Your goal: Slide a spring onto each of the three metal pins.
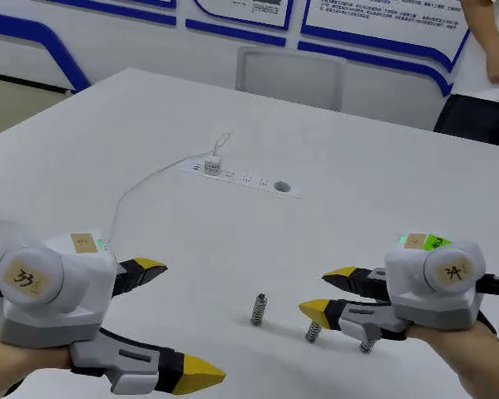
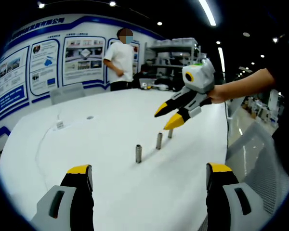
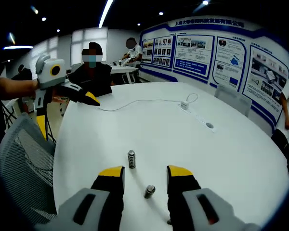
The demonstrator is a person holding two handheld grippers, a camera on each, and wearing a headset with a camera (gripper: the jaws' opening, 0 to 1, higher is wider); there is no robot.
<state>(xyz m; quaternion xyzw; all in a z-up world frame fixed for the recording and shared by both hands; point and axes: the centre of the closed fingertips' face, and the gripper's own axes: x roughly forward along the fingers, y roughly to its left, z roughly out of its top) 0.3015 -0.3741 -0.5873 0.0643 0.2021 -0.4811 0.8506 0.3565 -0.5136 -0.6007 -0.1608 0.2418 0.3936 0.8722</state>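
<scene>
Right gripper (image 1: pixel 327 293): jaws spread part-way, nothing pinched. From the left gripper view its tips hang clear above the row, no contact.
Left gripper (image 1: pixel 175 320): jaws spread wide, empty, well off to the left of the pins.

Pins, placed from the right gripper:
- far pin (image 1: pixel 259 309): ahead of the tips, between the two grippers.
- middle pin (image 1: pixel 313 331): just under the lower jaw tip. In the right gripper view it shows in the gap between the jaws, behind the tips.
- near pin (image 1: pixel 367 344): under the jaw body, closest to the hand.

All three stand upright, long axis vertical, in one straight row on the table (image 1: pixel 316 133). Head view shows coils on each; the spring (image 1: pixel 258 316) on the far pin is the clearest, with a plain cap above it.

Around, all beyond the pins and not obstructing:
- power strip (image 1: pixel 241 177) lying flat mid-table, with a white plug (image 1: pixel 214 164) in it and a thin cable (image 1: pixel 150 187) running toward the left gripper's side.
- grey chair (image 1: pixel 291 76) at the far table edge.
- a person (image 1: pixel 482 75) standing beyond the right gripper.

Writing: a round sticker (image 1: pixel 29 281) on the left gripper's body and another one on the right carry handwritten marks, which I can't read with confidence. Blue-framed wall boards (image 3: pixel 197 53) have text too small to read. A green light (image 1: pixel 437 242) is on top of the right gripper.
</scene>
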